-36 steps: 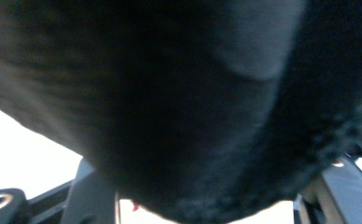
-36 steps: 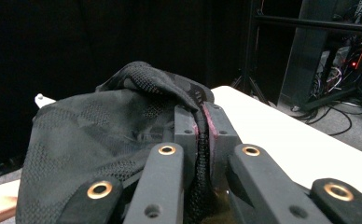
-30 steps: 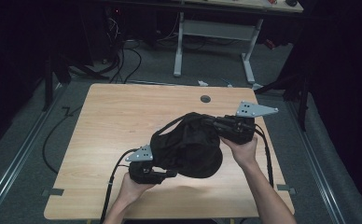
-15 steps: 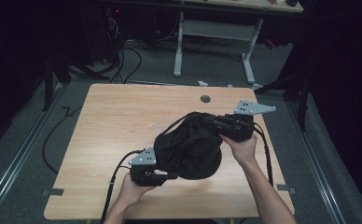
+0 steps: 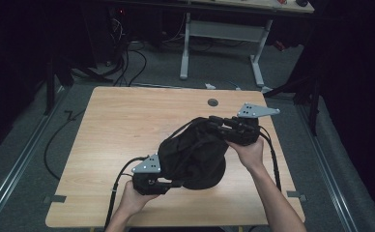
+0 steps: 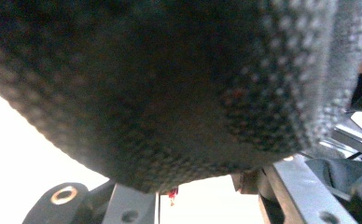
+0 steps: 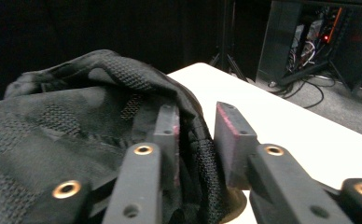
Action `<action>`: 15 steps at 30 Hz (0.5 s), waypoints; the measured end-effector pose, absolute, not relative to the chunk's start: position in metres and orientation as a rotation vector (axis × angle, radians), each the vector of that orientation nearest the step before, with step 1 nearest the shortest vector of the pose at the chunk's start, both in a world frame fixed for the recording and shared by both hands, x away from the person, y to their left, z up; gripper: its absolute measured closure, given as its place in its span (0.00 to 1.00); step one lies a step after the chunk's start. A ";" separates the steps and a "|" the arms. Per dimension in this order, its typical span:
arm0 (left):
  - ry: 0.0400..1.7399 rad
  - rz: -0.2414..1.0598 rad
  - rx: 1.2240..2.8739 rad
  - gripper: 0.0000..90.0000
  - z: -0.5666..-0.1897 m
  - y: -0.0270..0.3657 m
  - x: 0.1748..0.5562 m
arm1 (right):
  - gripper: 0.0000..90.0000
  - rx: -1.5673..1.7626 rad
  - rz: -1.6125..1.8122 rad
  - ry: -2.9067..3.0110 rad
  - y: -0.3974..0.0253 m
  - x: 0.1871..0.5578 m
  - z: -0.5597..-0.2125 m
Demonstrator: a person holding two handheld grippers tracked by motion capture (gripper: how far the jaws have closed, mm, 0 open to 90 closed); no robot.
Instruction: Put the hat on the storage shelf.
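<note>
A black mesh fabric bag (image 5: pixel 191 155) lies bunched on the right half of the wooden table (image 5: pixel 122 125). My right gripper (image 5: pixel 213 122) holds the bag's upper rim off the table. In the right gripper view its jaws pinch a fold of the bag (image 7: pixel 76 116), with one finger (image 7: pixel 167 128) inside the rim and the other pad (image 7: pixel 229 133) outside. My left gripper (image 5: pixel 175 183) reaches in low at the bag's near left side, its jaws tucked beneath the cloth. The bag (image 6: pixel 170 84) hangs in front of the left gripper view and hides those jaws' tips.
A small dark round hole (image 5: pixel 212 102) sits near the table's far edge. Behind the table stand a white desk frame (image 5: pixel 222 38) and loose floor cables (image 5: pixel 127 58). Black cables (image 5: pixel 120 179) trail off each gripper across the wood.
The left gripper has crept slightly right, further beneath the bag. The right gripper has eased a little left with the rim, so the bag is more bunched.
</note>
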State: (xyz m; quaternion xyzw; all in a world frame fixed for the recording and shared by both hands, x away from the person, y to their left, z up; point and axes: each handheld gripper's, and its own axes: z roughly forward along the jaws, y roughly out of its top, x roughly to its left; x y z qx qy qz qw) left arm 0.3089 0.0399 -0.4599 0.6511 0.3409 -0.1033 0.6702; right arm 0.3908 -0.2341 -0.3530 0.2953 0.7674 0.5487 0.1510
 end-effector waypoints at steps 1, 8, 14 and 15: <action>0.770 -0.231 1.466 0.76 -0.460 0.040 0.308 | 0.74 0.852 1.569 2.202 -0.235 0.391 -0.353; 0.786 -0.211 1.440 0.77 -0.456 0.049 0.308 | 0.63 0.886 1.553 2.186 -0.243 0.389 -0.351; 0.813 -0.183 1.416 0.77 -0.453 0.058 0.308 | 0.58 0.914 1.521 2.179 -0.247 0.388 -0.350; 0.817 -0.175 1.413 0.77 -0.453 0.060 0.308 | 0.58 0.917 1.510 2.180 -0.248 0.388 -0.351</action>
